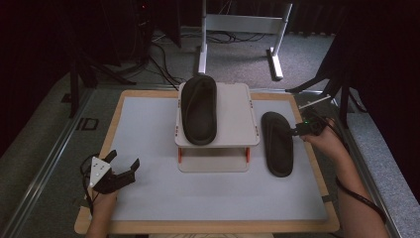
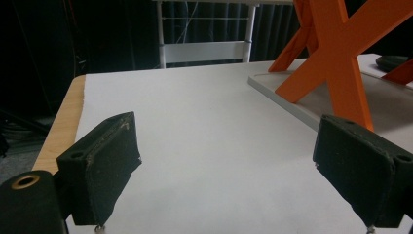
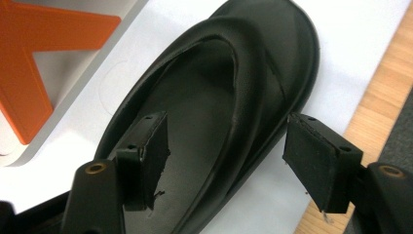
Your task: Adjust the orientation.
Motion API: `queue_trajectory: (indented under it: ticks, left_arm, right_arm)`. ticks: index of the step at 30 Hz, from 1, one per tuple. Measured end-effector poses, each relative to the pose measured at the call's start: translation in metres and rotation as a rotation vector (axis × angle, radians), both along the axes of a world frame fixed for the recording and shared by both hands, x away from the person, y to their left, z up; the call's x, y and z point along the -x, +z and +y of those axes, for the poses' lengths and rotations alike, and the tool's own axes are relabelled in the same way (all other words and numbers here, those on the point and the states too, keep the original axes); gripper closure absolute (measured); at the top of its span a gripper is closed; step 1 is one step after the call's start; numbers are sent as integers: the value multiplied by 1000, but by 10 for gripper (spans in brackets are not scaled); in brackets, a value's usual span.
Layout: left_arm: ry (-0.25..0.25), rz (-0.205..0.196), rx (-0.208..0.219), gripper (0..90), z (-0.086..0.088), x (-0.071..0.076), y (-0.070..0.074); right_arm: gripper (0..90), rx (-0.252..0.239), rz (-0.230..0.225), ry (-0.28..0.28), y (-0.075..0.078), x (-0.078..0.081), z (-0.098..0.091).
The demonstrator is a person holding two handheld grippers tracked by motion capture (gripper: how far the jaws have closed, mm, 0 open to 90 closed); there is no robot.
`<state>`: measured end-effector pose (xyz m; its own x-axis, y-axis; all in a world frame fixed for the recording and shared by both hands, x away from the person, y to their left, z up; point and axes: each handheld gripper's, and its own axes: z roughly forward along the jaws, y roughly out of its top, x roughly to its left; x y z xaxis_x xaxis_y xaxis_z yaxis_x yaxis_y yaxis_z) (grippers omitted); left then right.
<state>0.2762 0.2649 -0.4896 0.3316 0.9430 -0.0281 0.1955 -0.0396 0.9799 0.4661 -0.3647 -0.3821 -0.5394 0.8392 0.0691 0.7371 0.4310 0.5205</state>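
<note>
High view, black slipper (image 1: 277, 144) lengthwise away from person, right gripper (image 1: 298, 131) fingers spread astride its edge

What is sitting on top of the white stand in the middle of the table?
One black slipper lies on the white stand, toe pointing away from the person. The slipper hides the part of the stand's top beneath it.

In the right gripper view the black slipper (image 3: 234, 97) runs off the bottom edge, so its heel end is cut away, and one jaw covers part of its footbed. The orange leg (image 3: 29, 73) of the white stand (image 3: 78, 83) is cropped at the left and top. In the left gripper view a dark object (image 2: 395, 62) at the far right is too clipped to identify.
</note>
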Motion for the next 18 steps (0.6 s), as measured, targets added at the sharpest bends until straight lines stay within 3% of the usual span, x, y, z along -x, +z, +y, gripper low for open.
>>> queue_trajectory:
  ticks: [9, 11, 18]
  left_arm:
    - [1, 3, 1, 94, 0, 0, 0]
    - [1, 4, 0, 94, 0, 0, 0]
    - [-2, 7, 6, 94, 0, 0, 0]
  right_arm:
    - [441, 69, 76, -9, -11, -20, 9]
    - [427, 74, 90, -10, -12, -24, 11]
    - [531, 95, 131, -21, -18, -31, 16]
